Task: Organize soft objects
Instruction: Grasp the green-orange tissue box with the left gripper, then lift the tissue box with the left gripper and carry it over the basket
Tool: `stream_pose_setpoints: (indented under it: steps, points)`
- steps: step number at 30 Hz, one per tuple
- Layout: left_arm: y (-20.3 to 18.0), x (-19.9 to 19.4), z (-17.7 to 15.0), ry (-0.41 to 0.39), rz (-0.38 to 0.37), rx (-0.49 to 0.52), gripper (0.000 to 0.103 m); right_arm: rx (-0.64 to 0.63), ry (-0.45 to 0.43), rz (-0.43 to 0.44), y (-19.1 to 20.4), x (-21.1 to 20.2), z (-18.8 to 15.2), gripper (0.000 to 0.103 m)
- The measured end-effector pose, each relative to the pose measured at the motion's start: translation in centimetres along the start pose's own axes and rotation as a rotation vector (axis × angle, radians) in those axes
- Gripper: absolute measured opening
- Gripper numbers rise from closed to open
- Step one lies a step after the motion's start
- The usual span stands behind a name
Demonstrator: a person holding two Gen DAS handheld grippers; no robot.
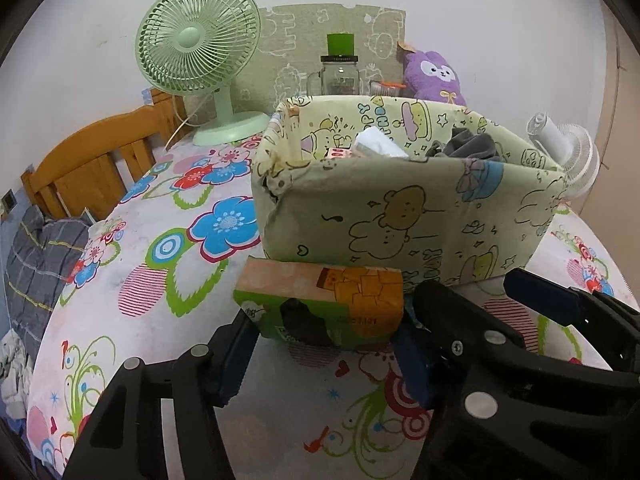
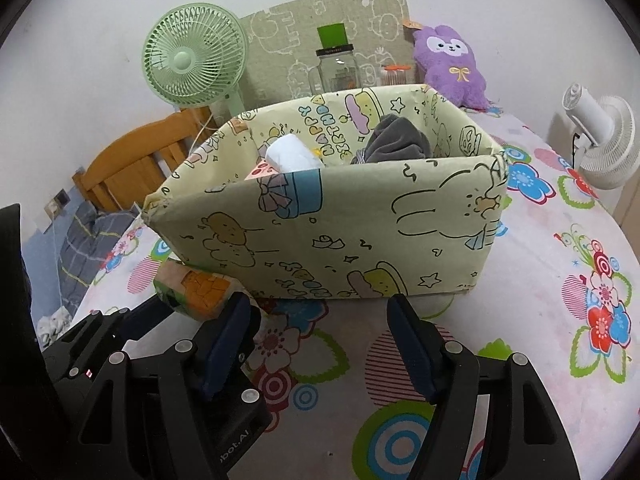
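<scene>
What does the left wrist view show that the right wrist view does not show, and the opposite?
Only the left wrist view shows the left gripper closed on the tissue pack's two ends. Only the right wrist view shows the right gripper with empty, open jaws, and the "HAPPY BIRTHDAY" print inside the fabric box. Both show the box, the green fan, the glass jar, the purple plush and the white fan.
</scene>
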State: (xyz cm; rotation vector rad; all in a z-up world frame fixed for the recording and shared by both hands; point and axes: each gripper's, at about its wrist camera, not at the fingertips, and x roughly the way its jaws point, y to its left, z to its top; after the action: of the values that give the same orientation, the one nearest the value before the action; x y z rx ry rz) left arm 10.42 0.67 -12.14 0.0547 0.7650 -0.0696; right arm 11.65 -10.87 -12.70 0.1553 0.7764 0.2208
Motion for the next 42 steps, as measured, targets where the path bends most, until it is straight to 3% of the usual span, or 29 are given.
stream_pose_setpoints:
  steps: [42]
  points:
    - [-4.8, -13.0, 2.2, -0.213, -0.025, 0.000, 0.065, -0.041, -0.219, -0.037, -0.7, -13.7, 2.4, 0.074]
